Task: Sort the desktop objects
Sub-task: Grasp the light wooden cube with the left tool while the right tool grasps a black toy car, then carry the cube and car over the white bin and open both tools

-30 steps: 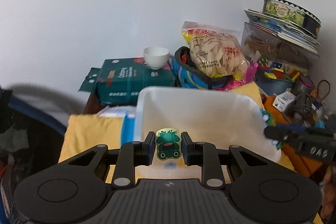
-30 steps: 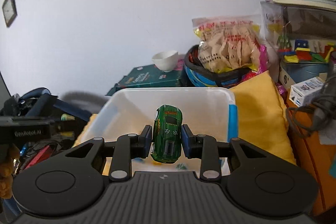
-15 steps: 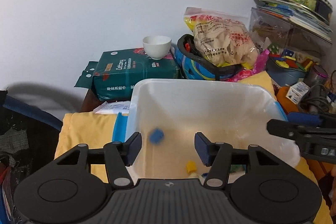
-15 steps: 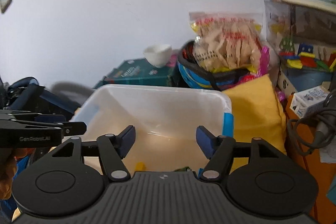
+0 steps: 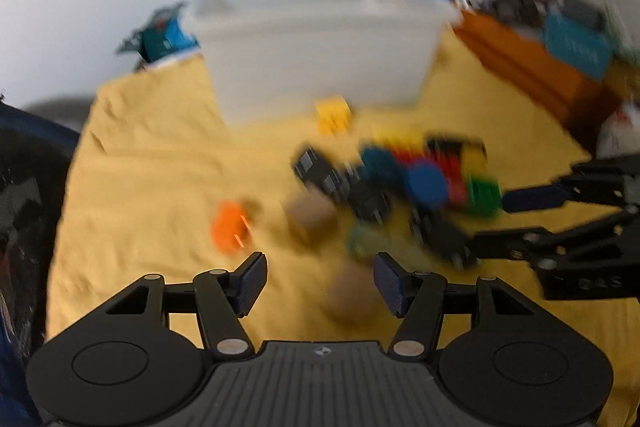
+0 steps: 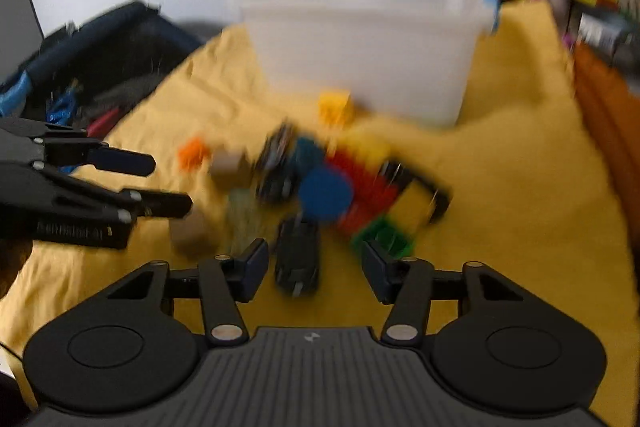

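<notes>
Both views are blurred by motion. A white plastic bin (image 5: 316,43) (image 6: 368,47) stands on a yellow cloth (image 5: 152,167) (image 6: 520,187). In front of it lies a pile of toys: a blue disc (image 5: 426,183) (image 6: 326,193), red, yellow and green bricks (image 5: 476,183) (image 6: 384,195), black toy cars (image 5: 320,173) (image 6: 298,259), an orange block (image 5: 230,227) (image 6: 194,153), tan blocks (image 5: 310,217) (image 6: 190,233) and a yellow brick (image 5: 334,115) (image 6: 334,107). My left gripper (image 5: 320,281) is open and empty above a tan block (image 5: 352,293). My right gripper (image 6: 314,267) is open, with a black car between its fingers.
Dark bags (image 6: 100,63) lie off the cloth's left edge. An orange box (image 5: 532,67) and cluttered shelves (image 6: 596,7) stand on the right. A green packet (image 5: 160,35) lies behind the bin.
Both grippers let go of their toys over the bin, opened, then swung down from the bin to the toy pile on the cloth.
</notes>
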The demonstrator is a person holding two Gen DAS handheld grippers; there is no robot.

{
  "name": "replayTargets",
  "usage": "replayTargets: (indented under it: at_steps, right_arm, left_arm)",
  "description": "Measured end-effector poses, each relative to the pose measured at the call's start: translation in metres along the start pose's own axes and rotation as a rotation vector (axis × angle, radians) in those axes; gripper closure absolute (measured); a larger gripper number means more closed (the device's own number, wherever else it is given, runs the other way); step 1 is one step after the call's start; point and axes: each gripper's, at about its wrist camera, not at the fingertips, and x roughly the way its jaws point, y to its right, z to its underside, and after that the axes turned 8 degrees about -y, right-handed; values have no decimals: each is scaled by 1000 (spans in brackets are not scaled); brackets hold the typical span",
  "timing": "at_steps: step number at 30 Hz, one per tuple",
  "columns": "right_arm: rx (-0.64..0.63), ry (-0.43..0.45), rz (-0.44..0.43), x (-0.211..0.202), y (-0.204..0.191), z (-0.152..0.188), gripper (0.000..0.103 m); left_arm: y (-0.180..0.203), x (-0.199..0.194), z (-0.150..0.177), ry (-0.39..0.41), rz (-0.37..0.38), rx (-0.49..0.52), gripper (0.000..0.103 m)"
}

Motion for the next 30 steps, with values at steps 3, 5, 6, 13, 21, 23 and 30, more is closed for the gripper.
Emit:
replayTargets:
  at_steps: [3,5,6,13,21,23,30]
  right_arm:
    - [4,-19,1,12,-5,1,50]
    - [-8,-28,6,20,-8,-5,52]
    - [-13,-31,8,24,-8,-7,53]
    - [-50,-42,39,45,-8,-12,54]
    - [-11,-20,8,28,-4,-10,70]
    - [13,9,-5,16,-2,-14,70]
    - [80,199,-20,-41,12,-59,70]
  left_arm:
    - [11,11,5,2,-19,40,43]
    - [12,19,6,-12,-21,36,52]
    - [11,23,6,-20,-12,27,54]
    - [13,30,13,-17,-7,47,68]
    - [1,17,1,-10,-2,-40,68]
    - [-6,6,-8,7,1,-76,68]
    - [-31,-33,-64,94,-28,-145,68]
